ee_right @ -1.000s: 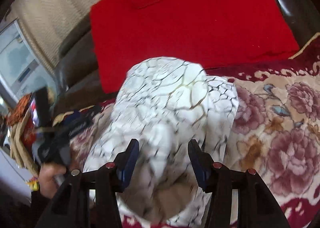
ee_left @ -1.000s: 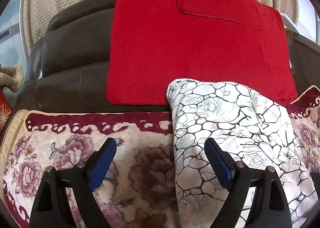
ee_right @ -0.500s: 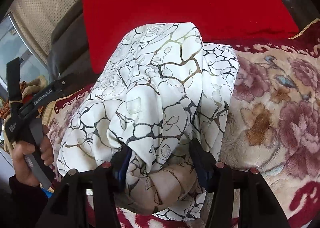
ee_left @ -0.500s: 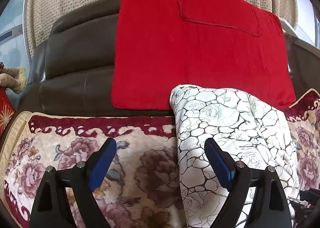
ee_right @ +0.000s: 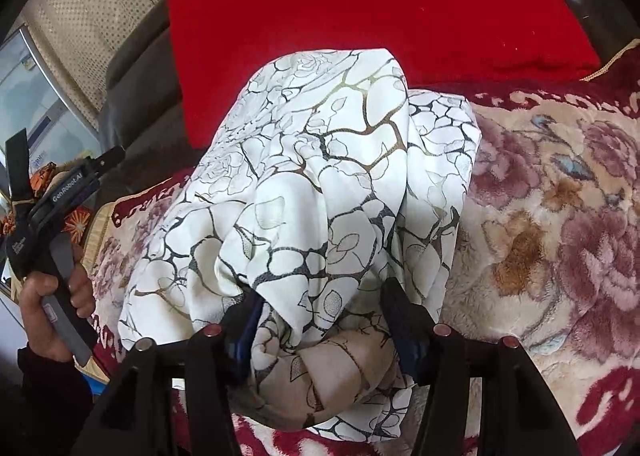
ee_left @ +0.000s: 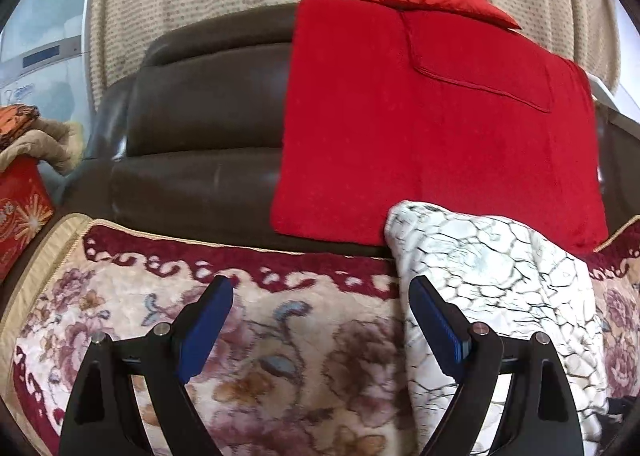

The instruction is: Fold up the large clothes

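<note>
At the far left a red box (ee_left: 20, 212) stood beside the sofa with beige cloth (ee_left: 44, 144) heaped over its top; what lay under that cloth I could not tell. Next to it the floral blanket (ee_left: 280, 340) on the sofa's seat ended in a beige border, and a wide stretch of it lay bare. Above that bare stretch hung the left gripper (ee_left: 320, 330), its jaws spread wide with nothing between them, the right finger just beside the garment's near edge. The white, black-veined garment (ee_right: 320, 192) lay bunched in a mound on the blanket, its far end up against the red throw (ee_left: 432, 128) hanging down the dark leather backrest (ee_left: 200, 112). The right gripper (ee_right: 320, 320) had its jaws either side of the mound's near fold and had just been easing apart, the cloth between them. Further right, the blanket lay bare again.
</note>
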